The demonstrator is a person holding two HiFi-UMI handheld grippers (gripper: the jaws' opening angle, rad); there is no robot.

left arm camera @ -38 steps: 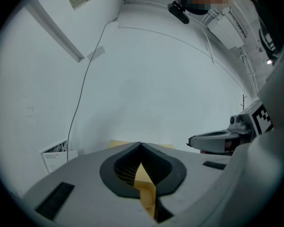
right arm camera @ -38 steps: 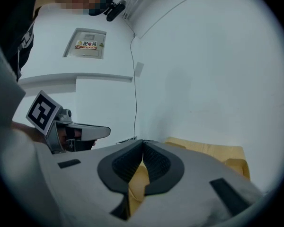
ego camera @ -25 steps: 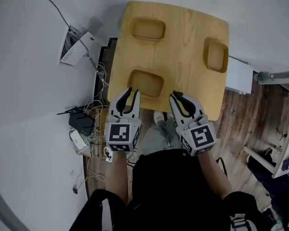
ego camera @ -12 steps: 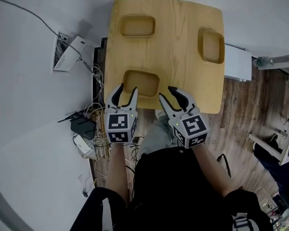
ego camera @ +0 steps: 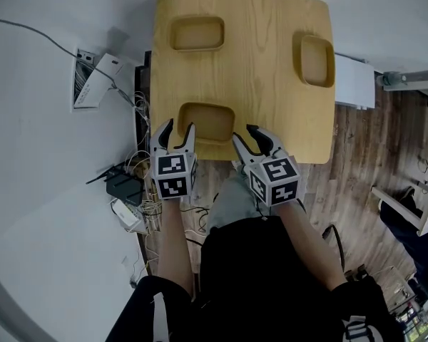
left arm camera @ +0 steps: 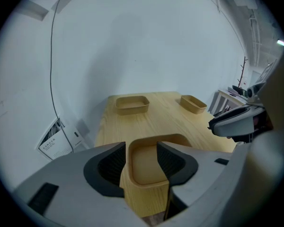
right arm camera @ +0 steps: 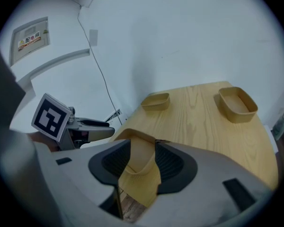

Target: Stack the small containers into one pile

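Three small wooden containers sit on the wooden table [ego camera: 271,20]: one at the front edge [ego camera: 207,122], one far left [ego camera: 197,33], one far right [ego camera: 314,59]. My left gripper [ego camera: 176,129] hangs at the front container's left near corner, and my right gripper [ego camera: 245,137] at its right near corner. The jaws of both have just been opening and stand open. In the left gripper view, the front container [left arm camera: 144,167] shows through the gap of the left gripper [left arm camera: 141,146], pads not pressing it. In the right gripper view, its corner [right arm camera: 139,157] shows beyond the right gripper [right arm camera: 142,148].
Left of the table, the floor holds a white box [ego camera: 93,80], a black router [ego camera: 121,184] and tangled cables [ego camera: 146,205]. A white unit [ego camera: 353,84] stands against the table's right side above the wooden floor [ego camera: 357,191]. My legs are just below the front edge.
Both grippers have moved forward and down to the front container's near corners. Their jaws have spread wider. Nothing has been taken hold of.
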